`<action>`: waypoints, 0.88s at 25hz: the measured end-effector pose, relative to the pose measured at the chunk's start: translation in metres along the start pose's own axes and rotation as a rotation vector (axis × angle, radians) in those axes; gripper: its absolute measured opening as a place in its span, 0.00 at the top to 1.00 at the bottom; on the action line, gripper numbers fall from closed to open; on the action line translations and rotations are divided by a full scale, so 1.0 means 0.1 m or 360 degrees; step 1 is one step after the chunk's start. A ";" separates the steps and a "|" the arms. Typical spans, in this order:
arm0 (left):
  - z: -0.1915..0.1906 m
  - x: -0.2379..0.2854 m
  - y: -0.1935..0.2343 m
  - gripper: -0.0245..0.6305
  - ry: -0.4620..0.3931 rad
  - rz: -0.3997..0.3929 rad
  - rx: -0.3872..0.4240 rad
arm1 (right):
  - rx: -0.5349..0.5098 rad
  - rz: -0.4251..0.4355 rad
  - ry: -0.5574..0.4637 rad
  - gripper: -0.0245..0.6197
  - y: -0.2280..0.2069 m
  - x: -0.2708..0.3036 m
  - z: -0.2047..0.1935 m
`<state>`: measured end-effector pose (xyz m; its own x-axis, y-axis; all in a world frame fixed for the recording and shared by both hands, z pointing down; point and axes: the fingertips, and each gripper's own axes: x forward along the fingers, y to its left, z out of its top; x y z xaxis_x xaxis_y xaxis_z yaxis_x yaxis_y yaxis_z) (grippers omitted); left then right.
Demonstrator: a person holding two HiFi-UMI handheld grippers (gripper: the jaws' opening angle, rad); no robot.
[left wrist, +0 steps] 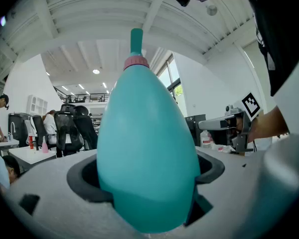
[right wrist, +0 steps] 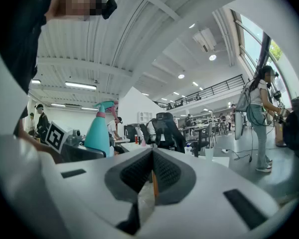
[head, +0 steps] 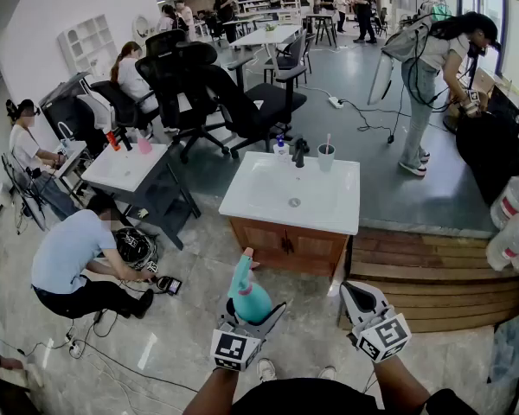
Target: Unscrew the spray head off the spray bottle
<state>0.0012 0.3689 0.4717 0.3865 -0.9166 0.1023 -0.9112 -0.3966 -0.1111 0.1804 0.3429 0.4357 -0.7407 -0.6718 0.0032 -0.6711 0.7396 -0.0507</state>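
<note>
Between my left tongs (left wrist: 148, 180) sits the spray bottle (left wrist: 147, 143) — jaws clamped on its fat teal belly, spray head (left wrist: 136, 40) pointing away from them. Off to their right, my right tongs (right wrist: 151, 171) are closed on nothing. Smooth plastic, probably light and slippery; I'd grip the pink collar (left wrist: 135, 62) — likely the threaded part — not the thin nozzle.
</note>
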 end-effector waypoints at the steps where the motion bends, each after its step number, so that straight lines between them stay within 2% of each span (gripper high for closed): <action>1: 0.02 0.01 0.02 0.24 -0.0006 0.0002 0.0001 | -0.0004 0.0003 0.0002 0.96 0.01 0.03 0.01; 14: -0.03 0.08 0.35 0.24 -0.0006 -0.0001 -0.0027 | -0.0001 0.0013 0.0022 0.95 0.09 0.42 -0.01; 22: -0.06 0.05 0.70 0.24 -0.0030 -0.0095 0.0009 | 0.0009 -0.0023 0.0018 0.95 0.33 0.77 0.01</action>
<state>-0.0619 0.3367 0.4706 0.4430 -0.8920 0.0903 -0.8855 -0.4511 -0.1112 0.1012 0.3160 0.4334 -0.7313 -0.6819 0.0149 -0.6815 0.7297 -0.0560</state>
